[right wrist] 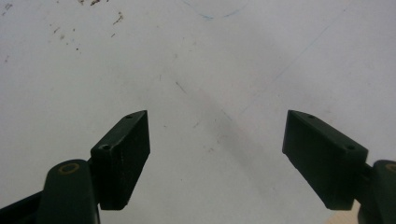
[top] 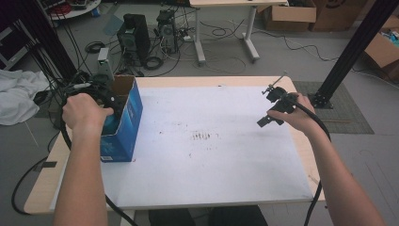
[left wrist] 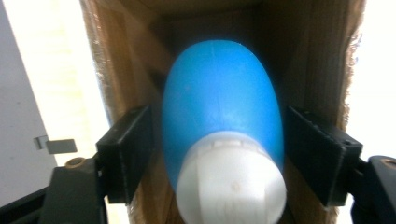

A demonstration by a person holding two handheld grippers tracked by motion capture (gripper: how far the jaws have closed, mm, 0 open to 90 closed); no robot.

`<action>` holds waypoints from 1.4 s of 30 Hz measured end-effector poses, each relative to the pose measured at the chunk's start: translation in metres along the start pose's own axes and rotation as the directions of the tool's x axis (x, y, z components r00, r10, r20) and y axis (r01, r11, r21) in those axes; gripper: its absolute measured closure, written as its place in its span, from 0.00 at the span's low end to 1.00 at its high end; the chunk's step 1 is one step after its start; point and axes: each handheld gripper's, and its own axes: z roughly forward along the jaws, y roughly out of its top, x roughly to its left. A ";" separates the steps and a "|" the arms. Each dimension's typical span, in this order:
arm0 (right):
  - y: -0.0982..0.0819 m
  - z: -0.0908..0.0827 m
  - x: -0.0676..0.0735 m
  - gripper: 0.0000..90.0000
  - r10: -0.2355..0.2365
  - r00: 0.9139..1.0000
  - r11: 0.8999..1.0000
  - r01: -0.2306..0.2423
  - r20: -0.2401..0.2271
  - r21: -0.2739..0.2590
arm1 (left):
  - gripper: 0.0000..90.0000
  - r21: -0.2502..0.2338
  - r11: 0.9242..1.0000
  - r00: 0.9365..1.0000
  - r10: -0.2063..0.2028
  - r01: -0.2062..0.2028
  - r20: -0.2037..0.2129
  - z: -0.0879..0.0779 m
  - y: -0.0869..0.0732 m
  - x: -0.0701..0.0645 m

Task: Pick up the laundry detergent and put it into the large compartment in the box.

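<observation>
A blue bottle (left wrist: 222,102) with a white cap (left wrist: 231,182) lies inside an open blue cardboard box (top: 128,117), cap end toward my camera. My left gripper (left wrist: 217,126) reaches into the box's open top (top: 109,101) and is open, one jaw on each side of the bottle. A thin gap shows on the left side; the right jaw is almost touching. My right gripper (top: 269,118) hovers over the right part of the white mat (top: 207,160). It is open (right wrist: 217,135), with only bare mat between its jaws.
The box stands at the left edge of the mat on a wooden table (top: 42,188). Brown cardboard walls (left wrist: 126,56) close in around the left jaws. Cables trail off both grippers. A black frame post (top: 348,52) rises at the far right.
</observation>
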 end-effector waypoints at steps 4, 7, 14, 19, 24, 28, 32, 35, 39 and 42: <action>0.000 -0.002 0.000 0.25 -0.005 1.000 1.000 0.005 0.003 -0.004 | 0.26 -0.015 1.000 1.000 0.012 -0.012 -0.009 -0.008 0.000 -0.003; 0.000 -0.003 0.001 0.25 -0.006 1.000 1.000 0.006 0.001 -0.005 | 0.24 -0.052 0.998 0.999 0.034 -0.035 -0.016 -0.022 0.001 -0.007; 0.001 -0.005 0.002 0.25 -0.004 1.000 1.000 0.004 0.001 -0.008 | 0.21 -0.098 0.993 0.998 0.067 -0.067 -0.011 -0.044 -0.001 -0.015; 0.001 -0.007 0.005 0.25 -0.002 1.000 1.000 0.002 0.002 -0.010 | 0.19 -0.136 0.985 0.994 0.110 -0.109 -0.004 -0.057 -0.004 -0.026; 0.002 -0.011 0.006 0.25 -0.003 1.000 1.000 0.004 0.009 -0.015 | 0.18 -0.168 0.972 0.986 0.169 -0.165 0.010 -0.068 -0.005 -0.047; 0.001 -0.015 0.007 0.25 -0.001 1.000 1.000 0.001 0.009 -0.023 | 0.18 -0.180 0.964 0.979 0.203 -0.197 0.015 -0.071 -0.004 -0.058; 0.001 -0.018 0.007 0.25 -0.006 1.000 1.000 0.006 0.013 -0.025 | 0.17 -0.198 0.947 0.966 0.259 -0.252 0.007 -0.073 -0.003 -0.080; 0.000 -0.021 0.007 0.24 -0.001 1.000 1.000 0.002 0.014 -0.026 | 0.17 -0.206 0.940 0.959 0.282 -0.274 0.012 -0.073 -0.002 -0.091; 0.000 -0.023 0.008 0.24 0.006 1.000 1.000 -0.005 0.014 -0.027 | 0.17 -0.225 0.919 0.941 0.338 -0.324 0.023 -0.069 0.000 -0.116; 0.000 -0.023 0.009 0.24 0.000 1.000 1.000 0.000 0.013 -0.027 | 0.17 -0.255 0.906 0.931 0.361 -0.337 0.054 -0.065 0.002 -0.127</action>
